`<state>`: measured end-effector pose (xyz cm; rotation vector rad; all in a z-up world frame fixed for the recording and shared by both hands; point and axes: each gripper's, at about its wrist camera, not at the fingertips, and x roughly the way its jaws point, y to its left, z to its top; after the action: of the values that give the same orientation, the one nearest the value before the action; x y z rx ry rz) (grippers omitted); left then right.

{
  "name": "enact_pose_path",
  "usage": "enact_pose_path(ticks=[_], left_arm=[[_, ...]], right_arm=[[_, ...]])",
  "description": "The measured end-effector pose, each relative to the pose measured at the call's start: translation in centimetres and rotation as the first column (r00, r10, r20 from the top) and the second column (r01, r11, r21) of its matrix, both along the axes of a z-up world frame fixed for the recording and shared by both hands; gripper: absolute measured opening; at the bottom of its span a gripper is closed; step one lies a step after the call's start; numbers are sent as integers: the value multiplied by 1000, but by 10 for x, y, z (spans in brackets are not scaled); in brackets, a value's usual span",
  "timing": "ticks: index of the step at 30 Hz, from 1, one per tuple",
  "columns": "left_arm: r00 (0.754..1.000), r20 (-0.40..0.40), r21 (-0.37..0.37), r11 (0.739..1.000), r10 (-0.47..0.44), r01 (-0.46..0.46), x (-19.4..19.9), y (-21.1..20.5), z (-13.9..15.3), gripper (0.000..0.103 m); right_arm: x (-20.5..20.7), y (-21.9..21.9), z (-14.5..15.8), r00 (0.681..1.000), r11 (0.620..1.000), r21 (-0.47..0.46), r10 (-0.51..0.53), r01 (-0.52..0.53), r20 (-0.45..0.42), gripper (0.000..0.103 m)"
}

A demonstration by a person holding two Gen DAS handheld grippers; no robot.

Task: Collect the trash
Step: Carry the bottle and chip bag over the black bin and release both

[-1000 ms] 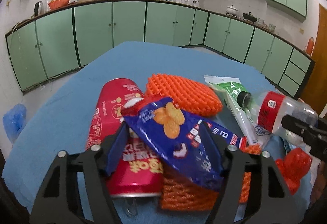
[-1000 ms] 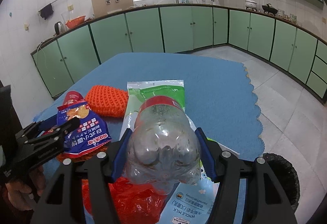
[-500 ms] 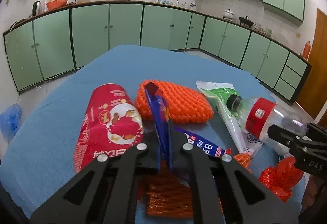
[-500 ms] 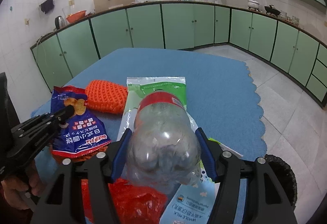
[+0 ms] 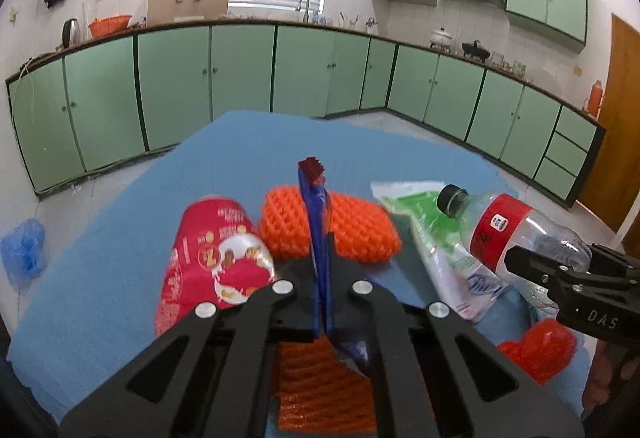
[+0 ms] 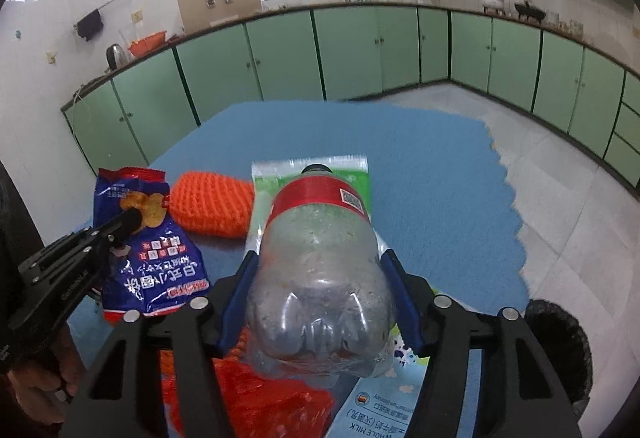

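My left gripper [image 5: 322, 268] is shut on a blue snack bag [image 5: 315, 222], which stands edge-on between its pads, lifted off the pile. From the right wrist view the same bag [image 6: 156, 270] hangs flat-faced from the left gripper [image 6: 130, 224]. My right gripper [image 6: 319, 264] grips a clear plastic bottle [image 6: 320, 262] with a red label by its base. Its jaws are closing a little tighter, and the blue pads press on both sides. In the left wrist view the bottle [image 5: 504, 224] points its black cap left, held by the right gripper [image 5: 560, 272].
On the blue table cover [image 5: 120, 238] lie a red snack tube [image 5: 208, 258], an orange foam net [image 5: 352, 226], a green-white pouch [image 5: 436, 238], another orange net [image 5: 320, 386] and a red plastic bag [image 5: 536, 350]. A milk carton [image 6: 380, 406] lies near a black bin [image 6: 560, 350].
My left gripper went from open around the blue snack bag to shut on it, and raised it so it stands edge-on. The right gripper and the bottle stayed put.
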<state>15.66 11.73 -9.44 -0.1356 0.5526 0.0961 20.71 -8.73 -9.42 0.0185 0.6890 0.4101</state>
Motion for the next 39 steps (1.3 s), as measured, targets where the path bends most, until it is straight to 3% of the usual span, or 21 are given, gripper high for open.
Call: enact_pose_path(ticks=[12, 22, 32, 39], left_arm=[[986, 158, 15, 998, -57, 56, -20, -31, 60, 0], [953, 209, 0, 975, -219, 224, -18, -110, 78, 0], [882, 183, -60, 890, -435, 451, -4, -227, 52, 0], [835, 89, -93, 830, -543, 550, 12, -294, 11, 0]], right_arm=[[-25, -27, 53, 992, 998, 44, -38, 33, 120, 61], [-46, -87, 70, 972, 984, 22, -178, 177, 156, 61], [-68, -187, 58, 903, 909, 1, -414, 416, 115, 61], [-62, -245, 13, 854, 855, -4, -519, 519, 18, 61]])
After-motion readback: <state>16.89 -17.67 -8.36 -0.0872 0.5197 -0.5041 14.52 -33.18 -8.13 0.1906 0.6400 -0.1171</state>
